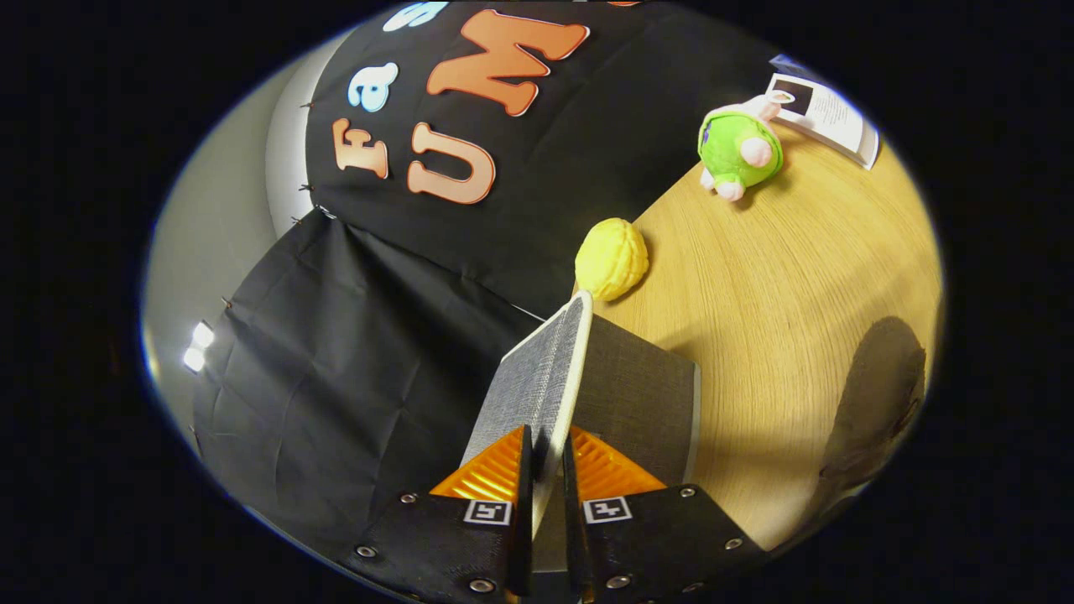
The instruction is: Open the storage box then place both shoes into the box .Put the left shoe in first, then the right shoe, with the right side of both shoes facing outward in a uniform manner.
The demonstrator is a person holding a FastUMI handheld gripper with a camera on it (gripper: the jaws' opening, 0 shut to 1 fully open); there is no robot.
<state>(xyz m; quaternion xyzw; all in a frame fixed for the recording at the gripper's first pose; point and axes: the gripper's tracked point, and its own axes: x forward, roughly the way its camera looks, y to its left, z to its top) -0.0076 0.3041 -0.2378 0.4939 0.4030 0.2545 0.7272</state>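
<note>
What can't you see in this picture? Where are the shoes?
- Inside of the storage box, gripper view: the raised lid, clamped by the gripper, stands in front of it.
- Shoes: a dark shape lies on the wooden table, too shadowed and cut off to say what it is.
- Paper card beyond the green plush toy: print too small.
- Yellow toy: its base sits behind the lid's tip.

There are the tongs (545, 457): ribbed wedge pads, dark blocky mounts below, silver screws dotted along them, and a square black-and-white marker on each side.
</note>
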